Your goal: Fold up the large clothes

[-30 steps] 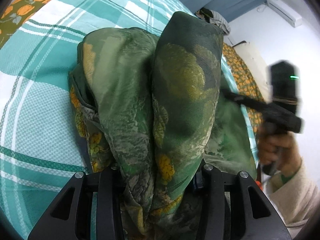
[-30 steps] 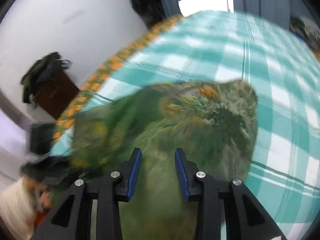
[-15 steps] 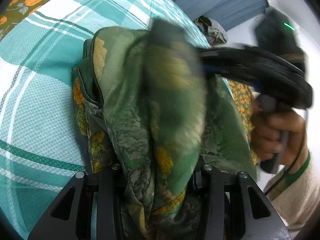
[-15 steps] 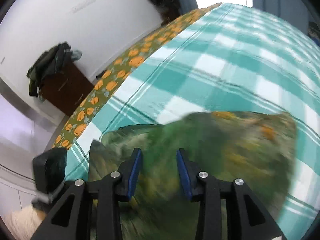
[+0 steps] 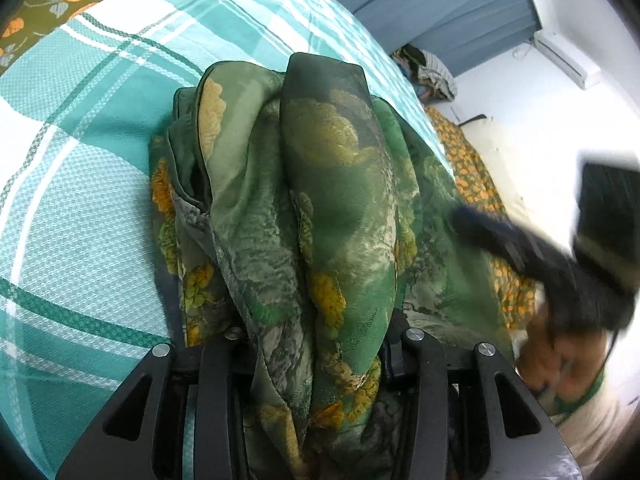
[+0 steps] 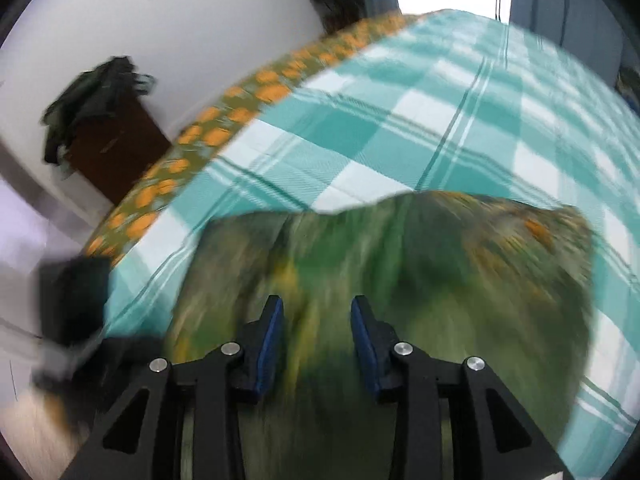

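Left gripper [image 5: 320,344] jaws clamp the bunched green garment [image 5: 332,184] over the bed [image 5: 80,208] to anchor the fold; right gripper [image 6: 316,332] jaws parted, empty, blurred.

One garment [image 5: 328,208], two claws [image 5: 320,344] [image 6: 316,332]

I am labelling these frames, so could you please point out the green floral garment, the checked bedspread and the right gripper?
green floral garment [image 5: 336,184], left wrist view, raised fold.
checked bedspread [image 6: 420,112], right wrist view, bare white check.
right gripper [image 6: 317,316], right wrist view, midway between blue-padded tips.
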A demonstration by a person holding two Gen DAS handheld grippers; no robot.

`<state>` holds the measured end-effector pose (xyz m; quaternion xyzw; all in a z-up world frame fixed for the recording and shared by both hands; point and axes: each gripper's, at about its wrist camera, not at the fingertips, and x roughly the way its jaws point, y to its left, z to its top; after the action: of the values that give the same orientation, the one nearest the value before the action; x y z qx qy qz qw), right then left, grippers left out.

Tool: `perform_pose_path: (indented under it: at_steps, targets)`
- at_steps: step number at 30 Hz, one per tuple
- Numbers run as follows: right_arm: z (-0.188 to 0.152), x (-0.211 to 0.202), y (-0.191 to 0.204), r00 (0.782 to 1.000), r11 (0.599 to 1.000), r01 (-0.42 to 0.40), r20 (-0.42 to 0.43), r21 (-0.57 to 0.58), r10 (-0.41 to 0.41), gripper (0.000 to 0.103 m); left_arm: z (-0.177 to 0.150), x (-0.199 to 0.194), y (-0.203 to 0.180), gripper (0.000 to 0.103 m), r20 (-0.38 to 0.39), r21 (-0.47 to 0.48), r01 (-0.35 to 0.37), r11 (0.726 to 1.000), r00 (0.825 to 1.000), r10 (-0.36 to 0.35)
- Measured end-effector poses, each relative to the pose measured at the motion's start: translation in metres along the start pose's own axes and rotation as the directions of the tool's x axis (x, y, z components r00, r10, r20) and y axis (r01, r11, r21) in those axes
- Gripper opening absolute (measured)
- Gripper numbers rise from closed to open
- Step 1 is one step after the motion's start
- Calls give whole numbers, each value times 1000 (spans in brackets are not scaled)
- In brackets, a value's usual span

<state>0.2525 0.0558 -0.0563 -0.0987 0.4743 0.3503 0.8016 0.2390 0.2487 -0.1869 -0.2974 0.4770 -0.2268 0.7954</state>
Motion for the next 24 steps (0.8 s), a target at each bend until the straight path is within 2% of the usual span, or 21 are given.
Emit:
perform_pose_path:
  at_steps: [3, 7, 11, 15, 19, 22, 24]
  targets:
    - [-52, -51, -6, 998, 1000, 29, 61, -3, -29, 36, -3, -1, 0, 42, 0, 1, -1, 1000, 1000, 1]
    - [-107, -100, -19, 979, 990, 134, 148, 40, -138, 36, -3, -1, 0, 42, 1, -2, -1, 1000, 1000, 1]
    - [-141, -77, -33, 985, 983, 130, 99, 129, -143, 36, -1, 1, -6, 43, 2, 8, -8, 1000, 1000, 8]
    - [-151, -49, -33, 979, 981, 164, 102, 108, -175, 38, -2, 2, -9, 44, 9, 11, -20, 1000, 1000, 20]
    - [-150, -51, -34, 979, 980, 167, 103, 107, -178, 38, 0, 2, -9, 45, 7, 0, -25, 1000, 1000, 25]
    - [-139, -73, -25, 973, 975, 201, 99, 98, -210, 38, 5, -9, -28, 59, 8, -4, -56, 998, 998, 56]
    - [-126, -95, -15, 959, 973, 214, 171, 84, -226, 38, 7, -22, -40, 77, 16, -7, -80, 997, 997, 80]
